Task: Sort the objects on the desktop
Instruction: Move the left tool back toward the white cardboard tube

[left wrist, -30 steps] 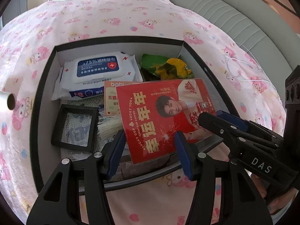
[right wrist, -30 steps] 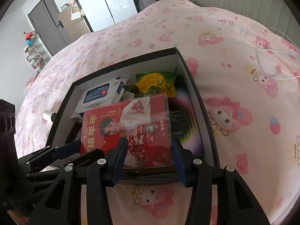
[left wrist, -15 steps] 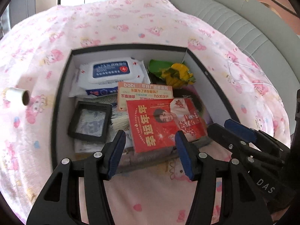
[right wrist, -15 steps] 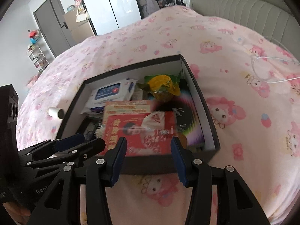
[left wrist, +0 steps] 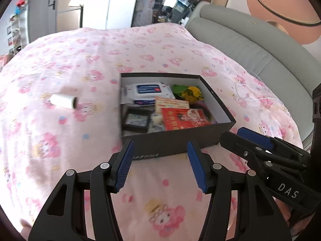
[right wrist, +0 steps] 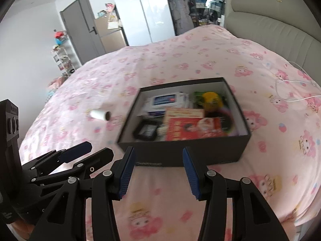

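An open black box (left wrist: 210,134) (right wrist: 210,150) rests on the pink bedspread. Inside lie a red card (left wrist: 184,118) (right wrist: 192,128), a beige card (left wrist: 172,103), a wet-wipes pack (left wrist: 149,91) (right wrist: 166,100), a yellow-green packet (left wrist: 190,93) (right wrist: 210,98) and a small black frame (left wrist: 136,119) (right wrist: 146,129). A white roll (left wrist: 63,100) (right wrist: 99,114) lies on the bedspread left of the box. My left gripper (left wrist: 159,143) (right wrist: 96,150) and right gripper (right wrist: 158,149) (left wrist: 250,138) hover side by side in front of the box's near wall. Both are open with nothing between their fingers.
A white cable (left wrist: 250,98) (right wrist: 291,100) trails over the bedspread right of the box. The grey padded headboard (left wrist: 250,46) runs along the right. Wardrobe doors and a shelf stand beyond the bed's far end.
Both grippers have pulled back and upward from the box, which now looks smaller and farther off. The red card lies in the box. The white roll has come further into view.
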The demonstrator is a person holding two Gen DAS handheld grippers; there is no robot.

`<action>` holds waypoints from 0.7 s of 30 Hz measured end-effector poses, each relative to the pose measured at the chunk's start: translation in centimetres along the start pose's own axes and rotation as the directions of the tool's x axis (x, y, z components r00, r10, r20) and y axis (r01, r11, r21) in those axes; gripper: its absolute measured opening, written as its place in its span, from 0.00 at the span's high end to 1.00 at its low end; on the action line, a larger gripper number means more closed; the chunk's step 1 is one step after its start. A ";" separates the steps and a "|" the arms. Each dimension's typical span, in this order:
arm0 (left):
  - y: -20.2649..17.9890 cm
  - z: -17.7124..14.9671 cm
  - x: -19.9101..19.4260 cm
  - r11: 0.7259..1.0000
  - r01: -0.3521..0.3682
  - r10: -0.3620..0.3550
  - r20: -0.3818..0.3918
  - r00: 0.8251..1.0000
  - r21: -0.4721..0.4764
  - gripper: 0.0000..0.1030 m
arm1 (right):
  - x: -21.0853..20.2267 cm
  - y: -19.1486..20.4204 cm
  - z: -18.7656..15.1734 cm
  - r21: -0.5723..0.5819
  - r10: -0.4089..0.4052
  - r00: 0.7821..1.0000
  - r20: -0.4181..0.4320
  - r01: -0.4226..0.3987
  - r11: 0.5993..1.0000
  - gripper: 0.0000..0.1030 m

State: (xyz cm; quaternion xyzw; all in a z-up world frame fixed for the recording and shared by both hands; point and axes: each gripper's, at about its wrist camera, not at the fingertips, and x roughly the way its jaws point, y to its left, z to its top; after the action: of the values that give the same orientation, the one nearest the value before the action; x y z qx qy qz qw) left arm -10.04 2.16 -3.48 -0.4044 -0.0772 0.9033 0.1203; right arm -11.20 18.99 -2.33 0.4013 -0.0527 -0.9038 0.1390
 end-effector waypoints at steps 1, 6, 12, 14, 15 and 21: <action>0.4 -0.4 -0.9 1.000 -0.009 0.009 0.010 1.000 -0.003 0.46 | -0.4 0.8 -0.3 -0.005 0.008 1.000 0.005 -0.008 1.000 0.57; 2.2 -2.4 -4.8 0.998 -0.066 0.067 0.061 0.996 -0.024 0.46 | -2.4 4.7 -2.1 -0.026 -0.027 0.999 0.046 0.029 0.999 0.57; 4.6 -4.4 -7.0 0.995 -0.065 0.071 0.076 0.995 -0.079 0.46 | -3.5 7.9 -3.7 -0.067 -0.009 0.998 0.058 0.013 0.998 0.57; 5.2 -4.8 -7.3 0.994 -0.073 0.080 0.078 0.994 -0.086 0.46 | -3.4 8.6 -3.9 -0.082 -0.012 0.999 0.052 0.016 0.996 0.57; 5.5 -4.9 -7.5 0.993 -0.077 0.084 0.079 0.993 -0.091 0.46 | -3.3 8.8 -4.0 -0.083 -0.010 0.999 0.050 0.014 0.996 0.57; 6.6 -5.3 -8.4 0.990 -0.112 0.120 0.088 0.989 -0.091 0.46 | -2.7 10.6 -4.3 -0.102 0.006 0.999 0.037 -0.002 0.995 0.57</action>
State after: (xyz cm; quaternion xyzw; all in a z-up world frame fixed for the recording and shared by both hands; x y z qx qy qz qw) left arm -1.71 -6.34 -2.55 -0.3703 -0.0976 0.9226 0.0464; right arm -4.04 9.77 -1.14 0.3768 -0.0096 -0.9123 0.1600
